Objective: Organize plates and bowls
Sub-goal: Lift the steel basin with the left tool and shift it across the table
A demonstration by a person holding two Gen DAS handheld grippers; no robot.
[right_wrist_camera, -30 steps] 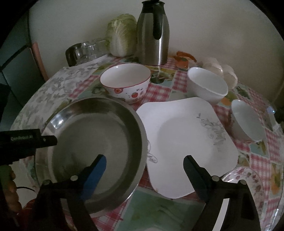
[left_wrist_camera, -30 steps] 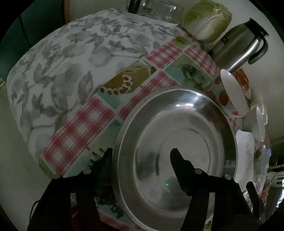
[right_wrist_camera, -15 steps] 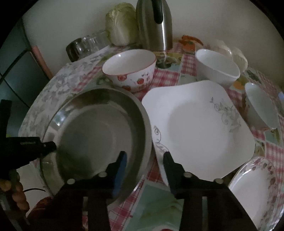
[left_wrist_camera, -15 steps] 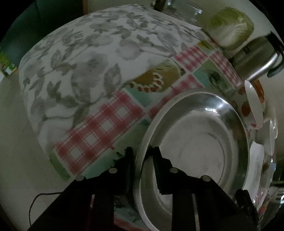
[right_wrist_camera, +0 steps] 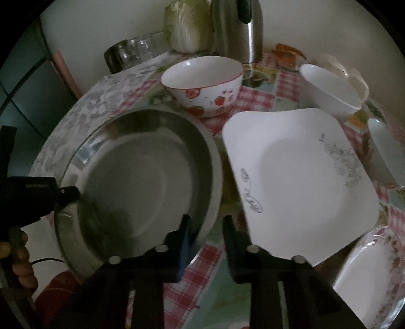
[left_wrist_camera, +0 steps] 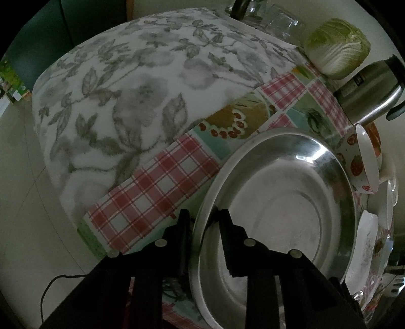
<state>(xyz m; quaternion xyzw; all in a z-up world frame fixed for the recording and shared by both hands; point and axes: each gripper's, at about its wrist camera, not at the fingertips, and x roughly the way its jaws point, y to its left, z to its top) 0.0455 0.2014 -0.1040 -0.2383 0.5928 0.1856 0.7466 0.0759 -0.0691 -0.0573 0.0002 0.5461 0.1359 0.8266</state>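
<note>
A large steel basin point(left_wrist_camera: 286, 207) point(right_wrist_camera: 141, 177) sits on the patchwork tablecloth. My left gripper point(left_wrist_camera: 202, 215) is shut on its near-left rim, one finger inside and one outside. My right gripper point(right_wrist_camera: 206, 222) is shut on the basin's right rim next to the white square plate point(right_wrist_camera: 301, 182). A strawberry bowl point(right_wrist_camera: 202, 81) stands behind the basin. A white bowl point(right_wrist_camera: 329, 88) and another white bowl point(right_wrist_camera: 384, 149) stand to the right. A floral-rimmed plate point(right_wrist_camera: 372, 275) lies at the front right.
A steel thermos point(right_wrist_camera: 238, 27), a cabbage point(right_wrist_camera: 187, 22) and glass jars point(right_wrist_camera: 134, 50) stand at the back by the wall. A grey floral cloth point(left_wrist_camera: 141, 83) covers the table's left part. The table edge drops to the floor point(left_wrist_camera: 25, 202) on the left.
Both grippers went from wide open to shut on opposite rims of the steel basin. The right gripper moved in closer to the basin.
</note>
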